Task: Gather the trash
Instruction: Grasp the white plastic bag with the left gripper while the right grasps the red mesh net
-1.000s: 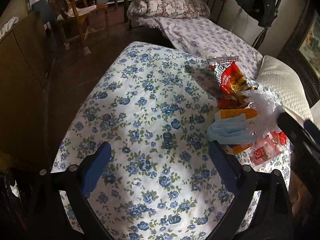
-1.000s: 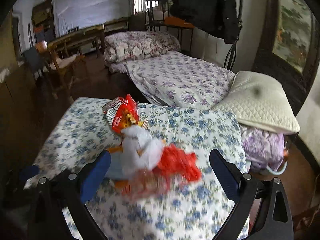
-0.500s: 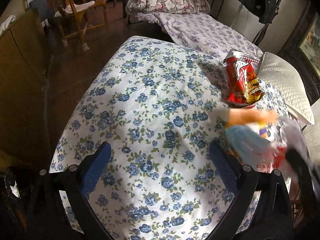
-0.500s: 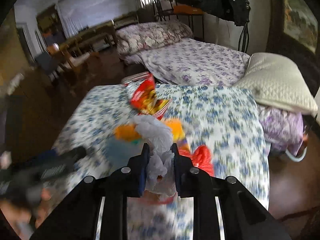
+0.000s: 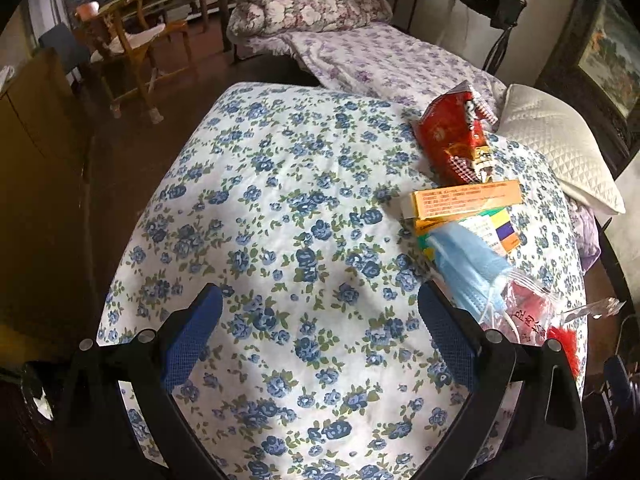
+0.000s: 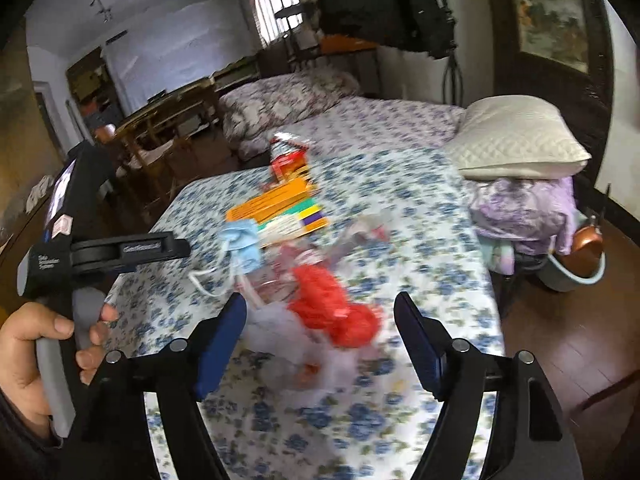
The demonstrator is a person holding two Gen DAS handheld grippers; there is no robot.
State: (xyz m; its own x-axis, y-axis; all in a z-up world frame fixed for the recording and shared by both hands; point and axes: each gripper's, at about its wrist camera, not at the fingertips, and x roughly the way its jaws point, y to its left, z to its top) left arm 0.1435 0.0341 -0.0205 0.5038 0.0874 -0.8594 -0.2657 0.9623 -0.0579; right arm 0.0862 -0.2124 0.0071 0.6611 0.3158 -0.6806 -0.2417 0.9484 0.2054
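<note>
I had the right gripper (image 6: 320,340) jaws just reopened wide, gripping nothing, over the red wrapper (image 6: 334,312) at 12 o'clock; left gripper (image 5: 320,328) jaws wide, empty.

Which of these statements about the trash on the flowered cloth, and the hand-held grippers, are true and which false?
1. The blue face mask lies partly on the orange boxes. True.
2. The red snack bag is in the left hand-held gripper. False: its jaws are open and empty over the flowered cloth.
3. The right hand-held gripper is open. True; its jaws have just been opening.
4. The white pillow lies on the floor. False: it rests on bedding.
</note>
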